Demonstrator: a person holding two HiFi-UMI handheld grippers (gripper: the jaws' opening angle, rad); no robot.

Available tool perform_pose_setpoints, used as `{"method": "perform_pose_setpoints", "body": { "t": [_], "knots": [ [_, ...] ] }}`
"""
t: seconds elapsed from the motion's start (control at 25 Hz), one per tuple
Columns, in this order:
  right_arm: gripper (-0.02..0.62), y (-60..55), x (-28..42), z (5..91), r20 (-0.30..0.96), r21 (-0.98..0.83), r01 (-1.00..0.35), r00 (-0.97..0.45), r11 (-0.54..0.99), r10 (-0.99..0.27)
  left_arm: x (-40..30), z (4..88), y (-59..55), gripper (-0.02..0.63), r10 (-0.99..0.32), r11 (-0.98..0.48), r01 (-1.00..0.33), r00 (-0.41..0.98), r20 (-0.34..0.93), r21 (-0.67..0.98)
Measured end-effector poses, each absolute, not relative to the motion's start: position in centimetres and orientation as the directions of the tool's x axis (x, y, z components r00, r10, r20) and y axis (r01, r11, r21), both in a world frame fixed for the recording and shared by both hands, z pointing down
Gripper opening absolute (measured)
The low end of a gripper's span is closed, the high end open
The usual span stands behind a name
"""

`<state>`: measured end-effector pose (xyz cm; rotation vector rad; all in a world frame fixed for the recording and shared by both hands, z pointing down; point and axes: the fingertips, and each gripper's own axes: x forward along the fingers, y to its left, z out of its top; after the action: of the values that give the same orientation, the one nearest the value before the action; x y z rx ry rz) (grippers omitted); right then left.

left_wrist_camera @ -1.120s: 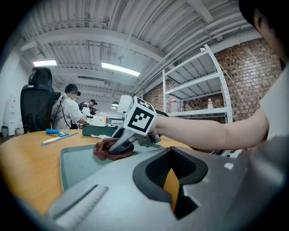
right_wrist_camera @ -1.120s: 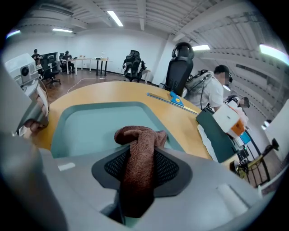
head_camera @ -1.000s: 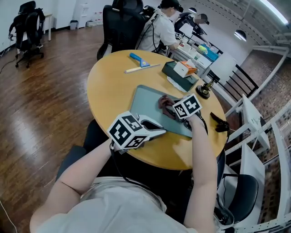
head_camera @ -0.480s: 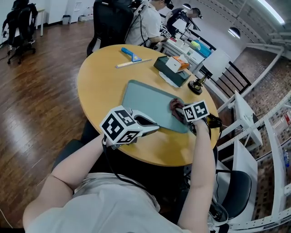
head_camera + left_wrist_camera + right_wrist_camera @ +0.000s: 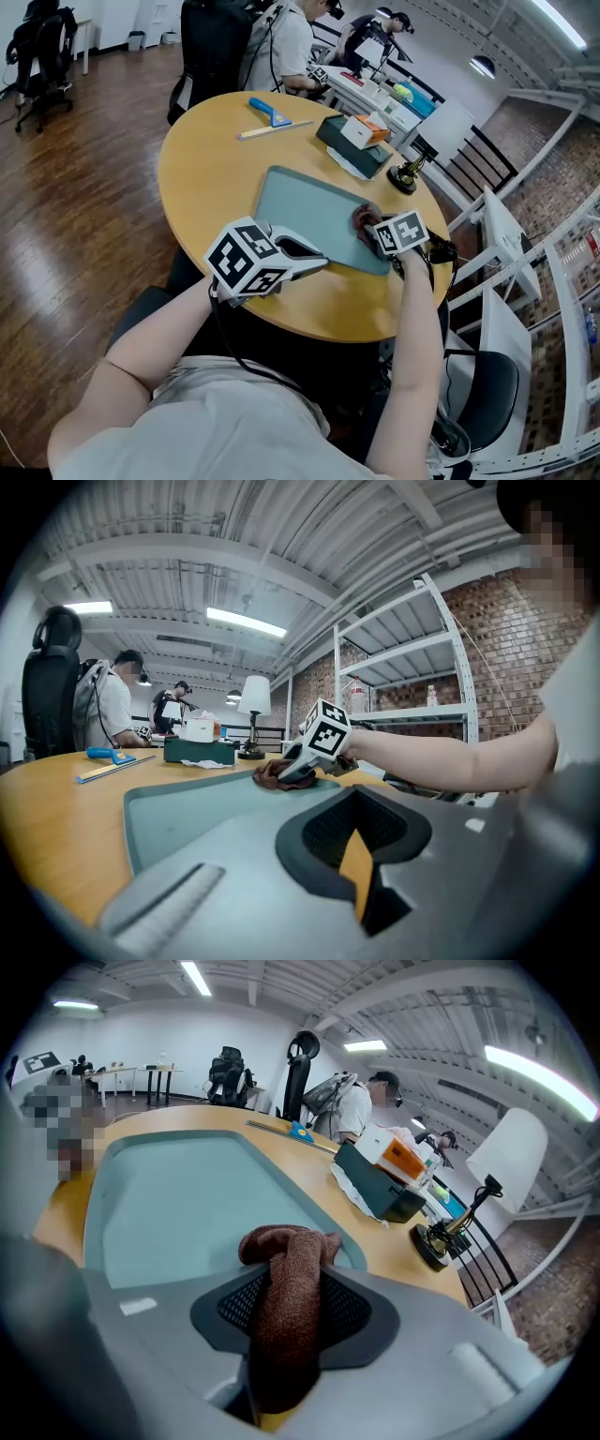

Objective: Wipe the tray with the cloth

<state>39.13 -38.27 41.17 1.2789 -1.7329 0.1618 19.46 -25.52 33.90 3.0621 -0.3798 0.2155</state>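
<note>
OK, nearest us the left gripper [image 5: 317, 259] sits at the near edge of the tray [image 5: 300, 202], jaws closed to a thin slit with nothing between them. Further out, the right gripper [image 5: 370, 230] points down at the tray's right end, jaws clamped on the brown cloth [image 5: 286, 1288], which bunches against the tray floor. Beyond, we see a blue-handled scraper [image 5: 270, 111] and a dark box [image 5: 352, 145] on the round table [image 5: 211, 159].

A pale grey-green tray [image 5: 300, 202], rectangular with rounded corners and a low raised rim, lies flat on the round wooden table [image 5: 206, 159]. A reddish-brown terry cloth [image 5: 365, 220], bunched into a wad, is pinched in the right gripper [image 5: 281, 1354] and seems to rest on the tray's right end near the rim.
</note>
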Motion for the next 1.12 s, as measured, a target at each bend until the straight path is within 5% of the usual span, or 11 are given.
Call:
{"method": "perform_pose_setpoints", "body": {
  "t": [1.12],
  "knots": [
    [0.137, -40.5, 16.8, 41.5, 0.732, 0.360, -0.450, -0.406, 0.817, -0.546, 19.1, 34.2, -25.9, 0.322, -0.284, -0.956, -0.291, 0.947, 0.148, 0.026]
  ]
}}
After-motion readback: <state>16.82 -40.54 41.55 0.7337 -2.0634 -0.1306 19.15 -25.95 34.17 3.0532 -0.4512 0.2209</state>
